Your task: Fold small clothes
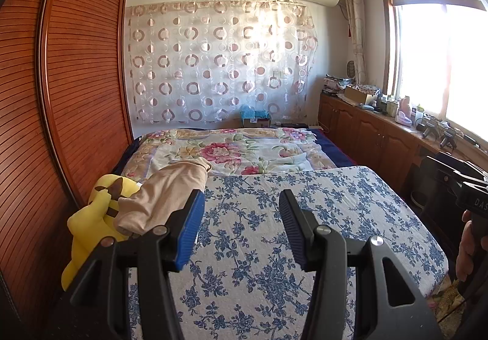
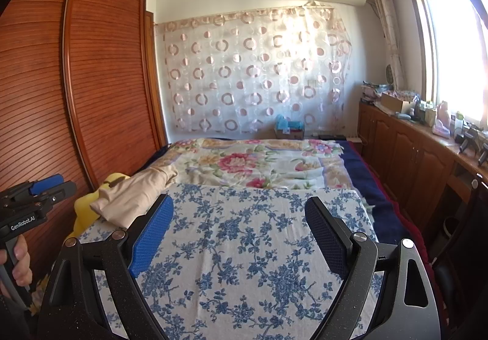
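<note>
Yellow garment (image 1: 88,227) half hidden under beige garment (image 1: 164,196).

The left gripper (image 2: 45,187) carries white lettering "GenRobot.AI" on its black body (seen from the right wrist view). The right gripper (image 1: 475,187), at the edge of the left wrist view, shows "DAS", probably cut off by the frame.
</note>
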A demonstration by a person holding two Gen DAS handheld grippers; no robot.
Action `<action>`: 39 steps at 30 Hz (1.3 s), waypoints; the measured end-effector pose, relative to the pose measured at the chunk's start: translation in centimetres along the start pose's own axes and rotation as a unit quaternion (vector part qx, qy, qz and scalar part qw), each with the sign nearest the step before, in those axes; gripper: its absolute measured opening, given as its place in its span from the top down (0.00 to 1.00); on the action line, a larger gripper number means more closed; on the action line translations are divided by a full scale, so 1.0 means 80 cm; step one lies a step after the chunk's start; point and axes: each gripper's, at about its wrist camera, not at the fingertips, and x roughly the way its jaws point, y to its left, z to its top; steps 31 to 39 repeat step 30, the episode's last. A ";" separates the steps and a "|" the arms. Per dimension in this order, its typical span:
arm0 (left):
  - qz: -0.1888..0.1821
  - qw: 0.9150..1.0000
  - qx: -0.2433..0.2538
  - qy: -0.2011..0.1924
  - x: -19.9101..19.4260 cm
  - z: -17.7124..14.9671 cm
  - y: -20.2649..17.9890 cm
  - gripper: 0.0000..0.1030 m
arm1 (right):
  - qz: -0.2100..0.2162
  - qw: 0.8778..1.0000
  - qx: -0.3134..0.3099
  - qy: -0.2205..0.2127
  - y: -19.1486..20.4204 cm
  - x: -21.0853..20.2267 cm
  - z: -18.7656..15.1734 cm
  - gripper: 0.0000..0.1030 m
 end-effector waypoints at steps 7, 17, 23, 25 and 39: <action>0.000 1.000 0.000 0.000 0.001 -0.001 0.000 0.51 | 0.000 1.000 0.000 -0.001 0.000 -0.001 0.001 0.13; -0.001 1.000 0.000 -0.002 -0.002 0.003 -0.003 0.50 | -0.001 1.000 0.000 -0.001 -0.002 -0.004 0.003 0.13; -0.002 1.000 0.001 -0.001 -0.003 0.006 -0.004 0.50 | -0.001 1.000 -0.001 -0.002 -0.003 -0.004 0.002 0.13; -0.003 1.000 0.001 -0.001 -0.005 0.011 -0.006 0.50 | -0.001 1.000 0.000 -0.002 -0.004 -0.004 0.002 0.13; -0.002 1.000 0.001 -0.002 -0.005 0.010 -0.006 0.50 | 0.000 1.000 0.000 -0.002 -0.004 -0.004 0.002 0.13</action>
